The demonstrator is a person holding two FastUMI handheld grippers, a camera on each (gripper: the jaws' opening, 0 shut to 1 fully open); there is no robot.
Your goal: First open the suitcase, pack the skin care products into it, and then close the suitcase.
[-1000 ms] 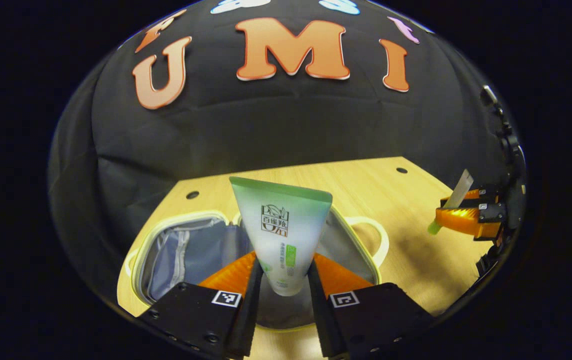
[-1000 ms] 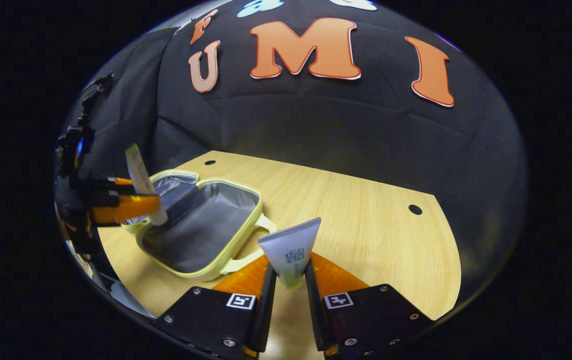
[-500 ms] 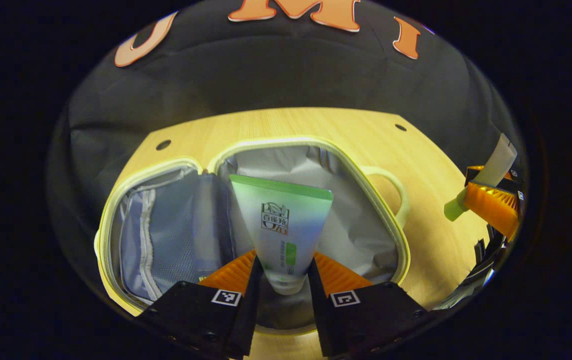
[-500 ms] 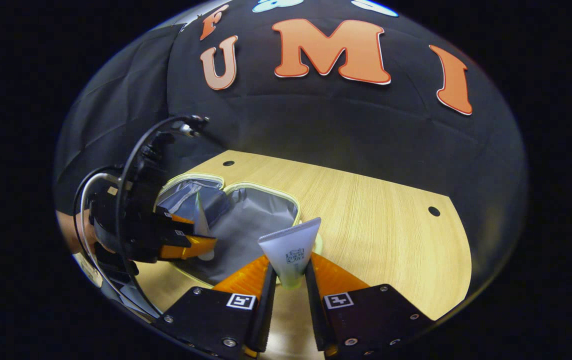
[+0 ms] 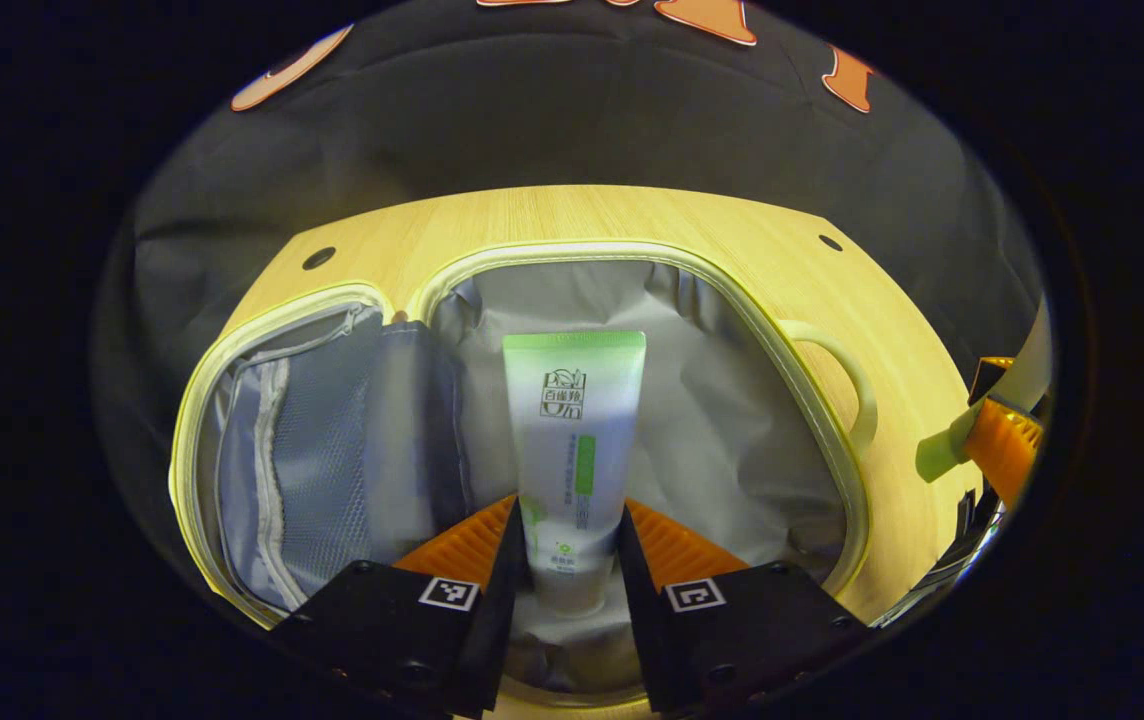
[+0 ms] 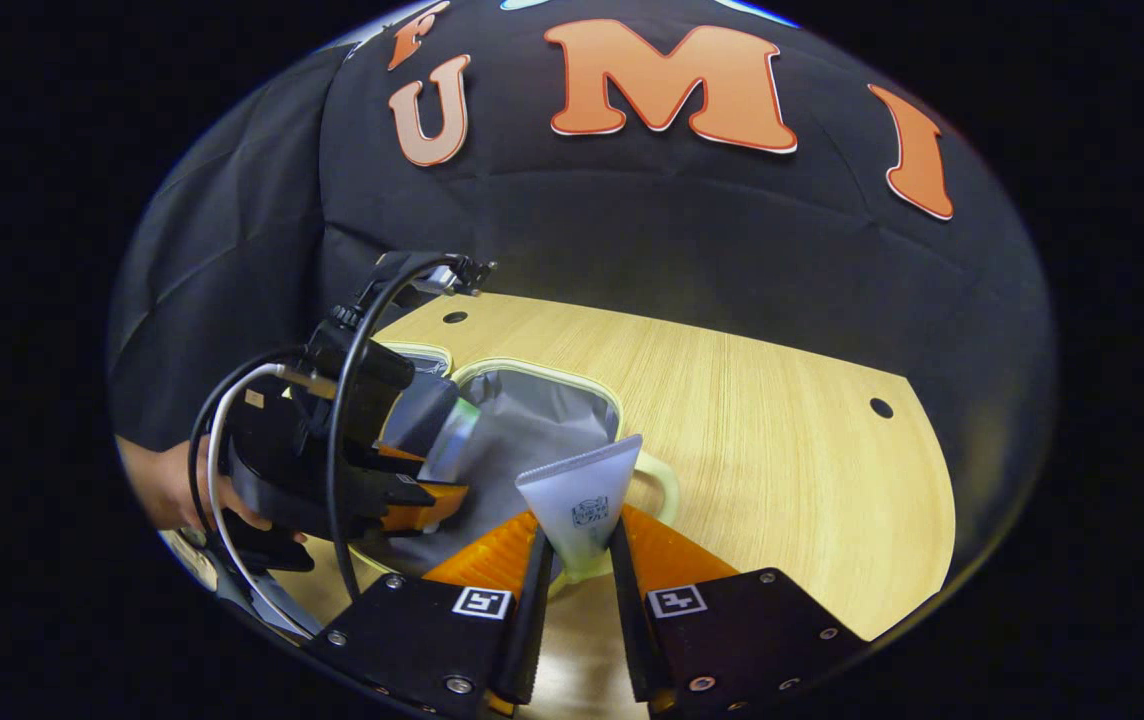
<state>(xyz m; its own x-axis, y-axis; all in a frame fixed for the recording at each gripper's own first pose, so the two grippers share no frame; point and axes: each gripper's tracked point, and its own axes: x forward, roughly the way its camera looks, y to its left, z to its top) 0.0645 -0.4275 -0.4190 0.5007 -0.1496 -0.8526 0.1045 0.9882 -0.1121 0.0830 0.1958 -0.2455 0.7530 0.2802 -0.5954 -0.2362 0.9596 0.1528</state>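
Open grey-lined suitcase (image 5: 812,410) on table; green-white tube (image 5: 572,440) over it; second tube (image 6: 582,505) beside

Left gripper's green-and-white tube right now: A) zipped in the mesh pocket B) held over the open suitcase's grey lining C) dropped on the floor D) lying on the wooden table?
B: the left gripper clamps the green-and-white plastic tube between both fingers, over the grey fabric lining of the open pale-yellow-rimmed suitcase.

A pale wooden table (image 6: 782,440) with straight grain stands against a wall of creased black cloth (image 6: 632,230). Small dark round holes (image 6: 880,407) sit near the table's far corners. Warm light falls on the tabletop, and the cloth stays dim.
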